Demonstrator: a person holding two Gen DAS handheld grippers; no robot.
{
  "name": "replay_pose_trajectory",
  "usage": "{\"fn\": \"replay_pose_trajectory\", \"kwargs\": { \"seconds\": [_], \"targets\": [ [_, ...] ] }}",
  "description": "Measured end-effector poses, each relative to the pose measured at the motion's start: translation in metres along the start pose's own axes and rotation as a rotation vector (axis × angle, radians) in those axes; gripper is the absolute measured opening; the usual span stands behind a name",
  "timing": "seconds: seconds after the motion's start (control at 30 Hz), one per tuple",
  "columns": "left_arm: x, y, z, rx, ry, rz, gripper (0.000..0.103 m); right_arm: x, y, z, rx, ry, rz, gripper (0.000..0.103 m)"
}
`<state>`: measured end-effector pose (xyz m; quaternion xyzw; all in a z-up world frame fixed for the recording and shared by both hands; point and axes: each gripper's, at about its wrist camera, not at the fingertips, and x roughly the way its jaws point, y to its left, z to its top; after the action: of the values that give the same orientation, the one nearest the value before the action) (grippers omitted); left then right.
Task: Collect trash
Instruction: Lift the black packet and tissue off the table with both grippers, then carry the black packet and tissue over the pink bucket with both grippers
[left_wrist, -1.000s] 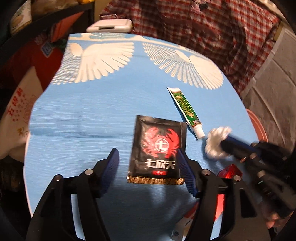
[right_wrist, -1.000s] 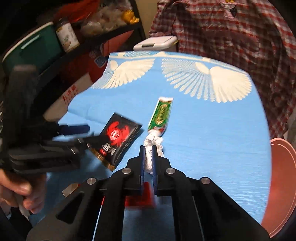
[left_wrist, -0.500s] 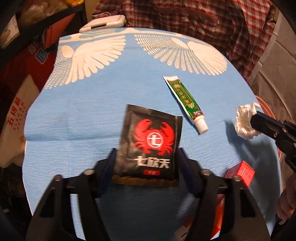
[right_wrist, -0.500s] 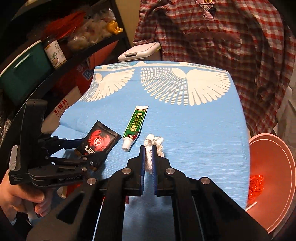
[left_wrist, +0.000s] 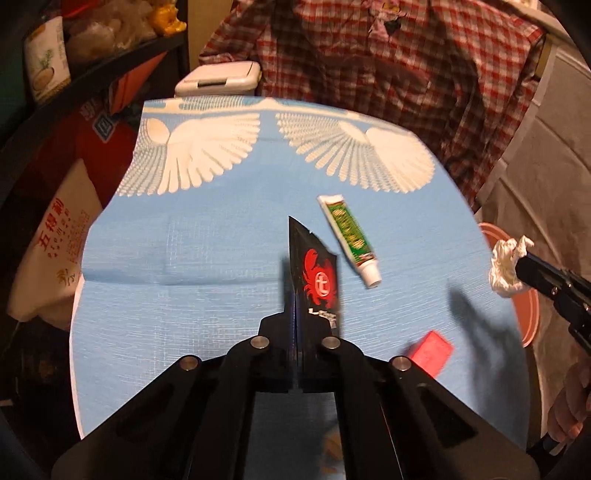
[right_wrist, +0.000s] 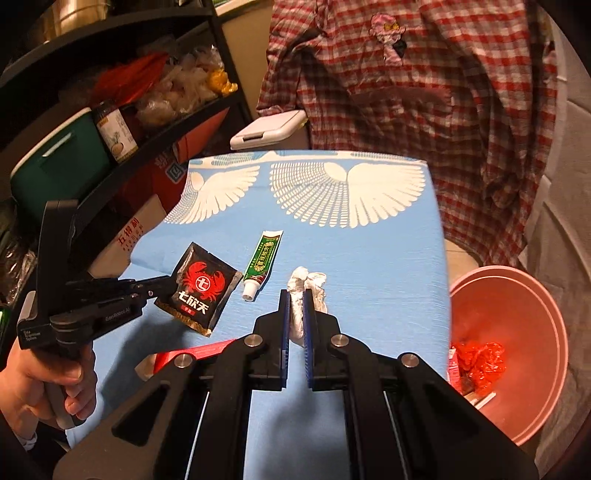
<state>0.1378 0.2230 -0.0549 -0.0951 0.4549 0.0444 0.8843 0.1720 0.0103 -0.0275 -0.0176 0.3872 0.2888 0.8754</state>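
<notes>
Trash is held in both tools: left gripper (left_wrist: 296, 325) pinches the black packet (left_wrist: 317, 280) at frame centre; right gripper (right_wrist: 295, 314) clamps the tissue wad (right_wrist: 306, 291).

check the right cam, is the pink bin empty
No, the pink bin already holds crumpled red plastic at its bottom.

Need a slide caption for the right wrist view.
Right gripper holds tissue; left gripper lifts sachet; bin beside table.

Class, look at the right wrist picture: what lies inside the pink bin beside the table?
Inside the pink bin: a crumpled red wrapper and scraps near its left wall. The table edge and the right hand-held gripper hide the rest.
</notes>
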Motion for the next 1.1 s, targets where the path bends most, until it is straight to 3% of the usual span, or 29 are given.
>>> {"fn": "replay_pose_trajectory", "kwargs": {
  "seconds": [0.63,1.1],
  "targets": [
    [-0.077,-0.045,0.005,0.023,-0.165,-0.044,0.000,-0.113,-0.032,0.021,-0.029,-0.132,-0.099,0.007],
    [-0.089,-0.070,0.005,0.053,-0.203,-0.071,0.000,-0.115,-0.077,-0.001,0.077,-0.182,-0.168,0.007]
  ]
}}
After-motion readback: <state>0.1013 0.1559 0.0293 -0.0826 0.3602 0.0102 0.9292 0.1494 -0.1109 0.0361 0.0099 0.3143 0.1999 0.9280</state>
